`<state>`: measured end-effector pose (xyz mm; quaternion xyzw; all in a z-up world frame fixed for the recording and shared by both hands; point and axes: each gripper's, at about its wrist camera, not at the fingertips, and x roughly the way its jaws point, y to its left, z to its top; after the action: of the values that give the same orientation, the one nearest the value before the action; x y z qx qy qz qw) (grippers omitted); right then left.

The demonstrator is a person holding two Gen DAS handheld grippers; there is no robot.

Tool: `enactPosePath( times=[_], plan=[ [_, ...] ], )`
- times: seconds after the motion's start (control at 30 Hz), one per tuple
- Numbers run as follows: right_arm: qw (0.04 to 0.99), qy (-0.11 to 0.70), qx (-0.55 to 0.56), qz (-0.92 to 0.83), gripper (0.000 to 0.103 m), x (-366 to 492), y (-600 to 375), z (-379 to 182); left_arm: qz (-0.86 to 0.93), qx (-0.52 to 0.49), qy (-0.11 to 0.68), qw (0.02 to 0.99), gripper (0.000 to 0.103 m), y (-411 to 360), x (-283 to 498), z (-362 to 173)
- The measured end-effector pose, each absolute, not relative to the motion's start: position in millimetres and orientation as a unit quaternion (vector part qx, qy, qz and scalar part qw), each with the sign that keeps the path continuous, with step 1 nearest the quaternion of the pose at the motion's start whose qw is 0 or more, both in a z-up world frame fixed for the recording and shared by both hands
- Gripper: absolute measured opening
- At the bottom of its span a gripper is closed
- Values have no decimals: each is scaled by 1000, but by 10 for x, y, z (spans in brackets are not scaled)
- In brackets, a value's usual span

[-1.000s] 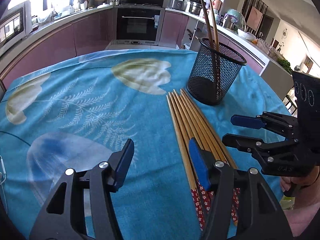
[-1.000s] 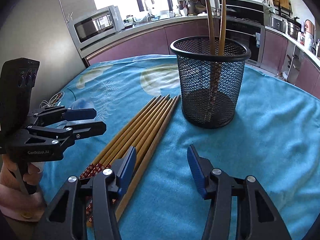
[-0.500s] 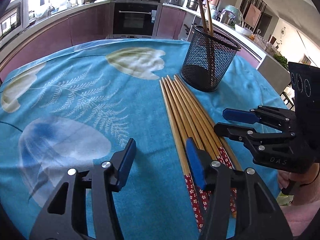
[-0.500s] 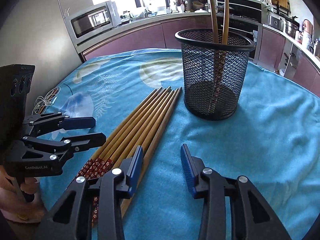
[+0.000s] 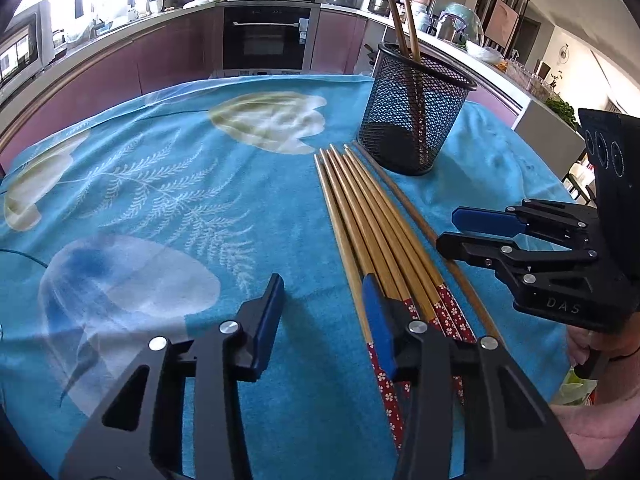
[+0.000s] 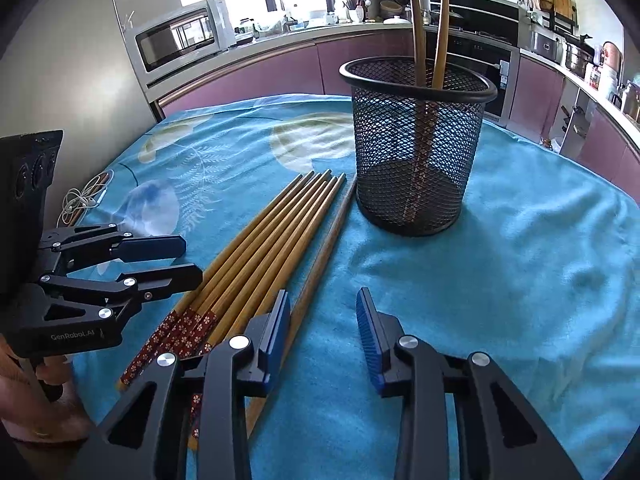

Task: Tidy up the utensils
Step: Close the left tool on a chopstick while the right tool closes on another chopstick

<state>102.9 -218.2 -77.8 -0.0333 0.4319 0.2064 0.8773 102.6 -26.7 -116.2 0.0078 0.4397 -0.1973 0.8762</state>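
Observation:
Several wooden chopsticks with red flowered ends lie side by side on the blue cloth. Behind their tips stands a black mesh cup holding two upright chopsticks. My left gripper hovers at the left side of the row, jaws closing over bare cloth, its right finger above the leftmost stick. My right gripper hovers at the row's right side, jaws closing with only cloth between them.
A coiled white earphone cable lies at the table's left edge. Kitchen counters, an oven and a microwave ring the round table. A hand grips the right tool near the table edge.
Both pairs of jaws have narrowed. The left gripper has drawn back slightly, so more of the red chopstick ends show. The right gripper has stayed in place.

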Motion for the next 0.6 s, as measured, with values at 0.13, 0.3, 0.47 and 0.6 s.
enactPosePath(
  times=[0.13,0.3,0.47,0.6],
  plan=[
    [875,435,-37,209,33,1044,-2145,-795,-196,20,438,877,41,-304,1044,-1160],
    [876,433,-41,209,32,1102,-2071,-817,-194,39,438,877,37,-386,1100,-1173],
    [876,433,-40,208,28,1160,-2065,-819,-185,38,439,878,25,-377,1157,-1174],
    [877,432,-43,206,23,1207,-2040,-823,-180,34,442,878,16,-346,1220,-1178]
  ],
)
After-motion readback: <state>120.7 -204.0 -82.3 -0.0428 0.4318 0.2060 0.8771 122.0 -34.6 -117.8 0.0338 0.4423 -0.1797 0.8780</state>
